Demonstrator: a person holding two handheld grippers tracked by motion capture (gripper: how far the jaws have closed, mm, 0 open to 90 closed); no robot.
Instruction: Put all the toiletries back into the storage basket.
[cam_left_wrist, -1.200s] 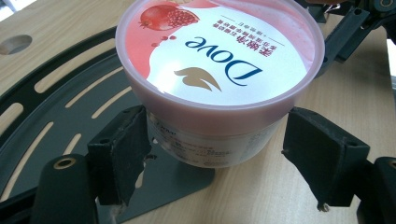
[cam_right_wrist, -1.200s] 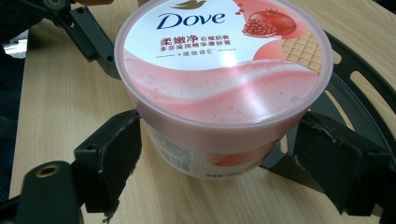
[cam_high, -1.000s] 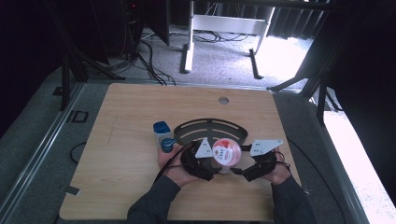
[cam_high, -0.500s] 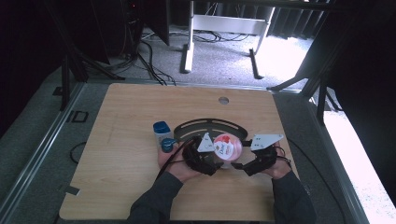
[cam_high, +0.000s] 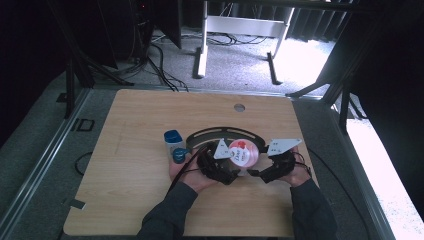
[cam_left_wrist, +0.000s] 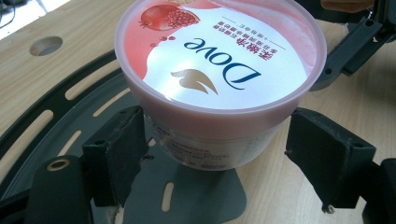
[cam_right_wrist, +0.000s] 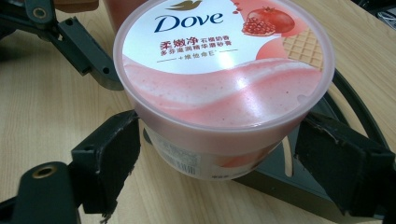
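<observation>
— Since the earlier frame my right gripper (cam_high: 256, 173) has slid in from the right of the frame toward the tub; everything else on the counter (cam_high: 125, 200) sits as before.

— Where's the tub now?

— Just below the middle of the high view, the pink Dove tub (cam_high: 242, 151) stands on the black slotted plate (cam_high: 220, 134), lid on. My left gripper (cam_high: 234, 172) has its jaws either side of the tub body under the lid rim, close against it but spread; I'd call it released, not clamped. The right one brackets the tub likewise, small gaps showing, also unclenched.

— Meaning?

— I judge both are lined up to grasp, perhaps to hold and twist the lid. The small blue bottle (cam_high: 173, 140) stands untouched at left.
</observation>
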